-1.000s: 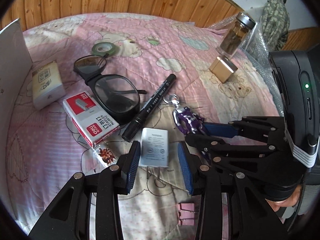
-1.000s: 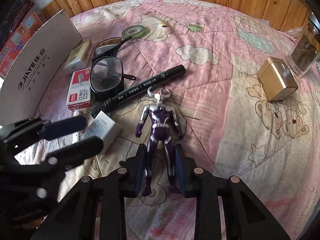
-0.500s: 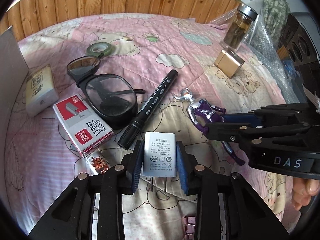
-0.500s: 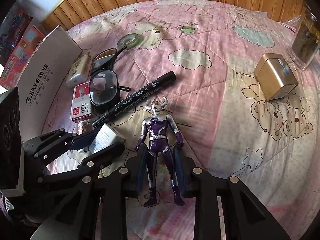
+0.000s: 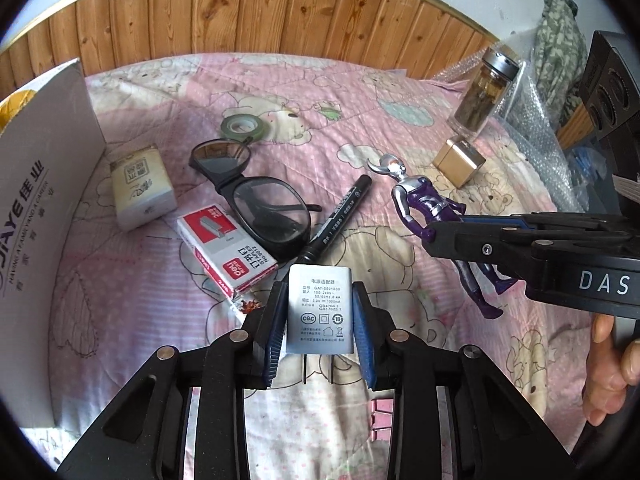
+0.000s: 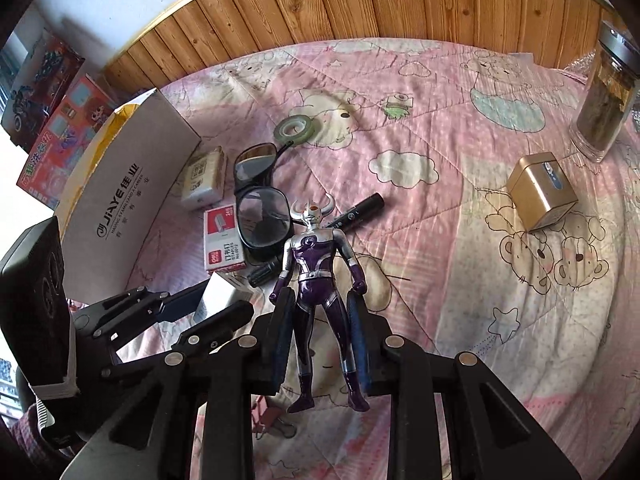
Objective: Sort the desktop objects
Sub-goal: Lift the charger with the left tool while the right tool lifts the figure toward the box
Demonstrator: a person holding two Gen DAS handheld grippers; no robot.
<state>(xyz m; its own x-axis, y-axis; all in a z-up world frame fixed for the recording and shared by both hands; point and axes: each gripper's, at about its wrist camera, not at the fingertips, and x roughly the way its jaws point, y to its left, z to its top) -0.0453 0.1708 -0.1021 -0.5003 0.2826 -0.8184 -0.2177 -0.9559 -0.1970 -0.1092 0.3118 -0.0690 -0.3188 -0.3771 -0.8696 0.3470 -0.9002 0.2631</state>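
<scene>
My left gripper (image 5: 319, 322) is shut on a white power adapter (image 5: 320, 308), held above the pink quilt with its prongs pointing down. My right gripper (image 6: 323, 334) is shut on the legs of a purple and silver toy figure (image 6: 316, 276), also lifted off the quilt. The figure (image 5: 428, 208) and right gripper (image 5: 444, 236) show at the right of the left wrist view. The adapter (image 6: 218, 296) in the left gripper (image 6: 224, 300) shows at the left of the right wrist view.
On the quilt lie glasses (image 5: 260, 204), a black marker (image 5: 340, 216), a red staples box (image 5: 228, 252), a white pack (image 5: 140, 184), a tape roll (image 5: 244, 126), a gold tin (image 6: 540, 192), a glass jar (image 6: 608, 96) and pink clips (image 5: 380, 412). A white cardboard box (image 5: 36, 216) stands left.
Both grippers have closed on their objects and lifted them off the quilt: the left raised the adapter, the right raised the figure.
</scene>
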